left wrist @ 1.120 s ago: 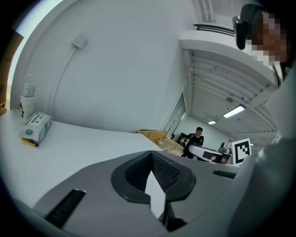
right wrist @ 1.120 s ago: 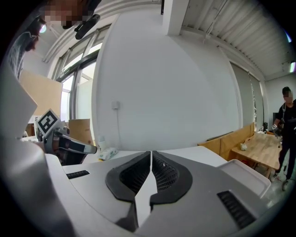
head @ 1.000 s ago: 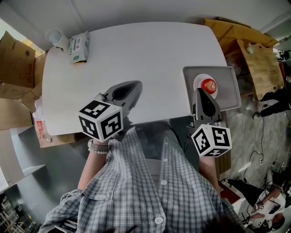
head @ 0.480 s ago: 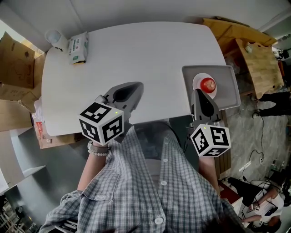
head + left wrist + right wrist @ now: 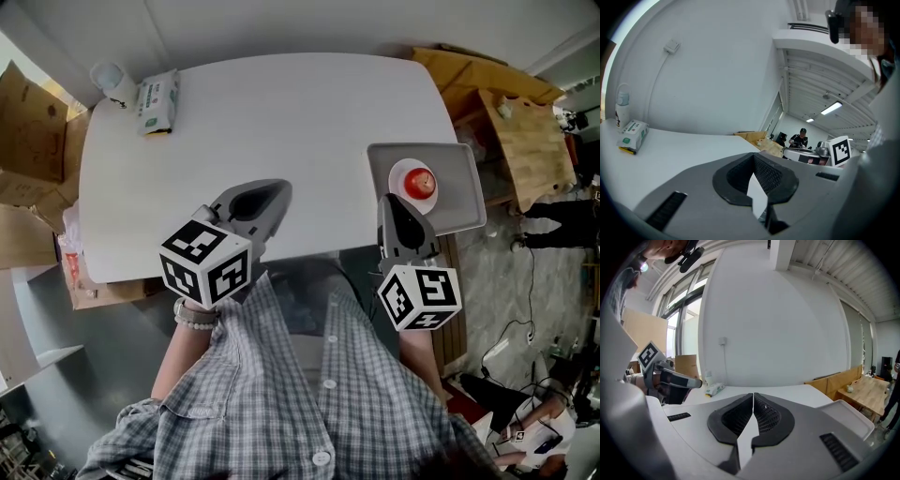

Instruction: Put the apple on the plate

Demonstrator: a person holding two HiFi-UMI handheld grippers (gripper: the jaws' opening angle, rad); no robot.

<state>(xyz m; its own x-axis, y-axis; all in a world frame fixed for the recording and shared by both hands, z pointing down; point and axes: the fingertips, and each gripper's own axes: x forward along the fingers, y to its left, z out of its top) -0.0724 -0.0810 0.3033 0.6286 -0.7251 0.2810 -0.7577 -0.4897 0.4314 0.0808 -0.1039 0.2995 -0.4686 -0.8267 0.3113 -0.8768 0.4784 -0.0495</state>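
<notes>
Red apple [image 5: 421,180] sits on a small white plate [image 5: 401,174], right of centre in the head view. Plate lies in a grey tray [image 5: 464,169] at the right edge of the white table [image 5: 281,122]; what carries the tray's outer side is hard to tell. Right gripper [image 5: 394,200] covers the tray's lower-left corner, jaws together, nothing between them. Its own view hides apple and plate behind the gripper body; only a tray corner [image 5: 848,416] shows at lower right. Left gripper [image 5: 279,186] is over the table's near edge, left of centre, jaws closed and empty. Both hands are hidden behind the marker cubes. Tissue pack [image 5: 156,94] at upper left, print unreadable.
</notes>
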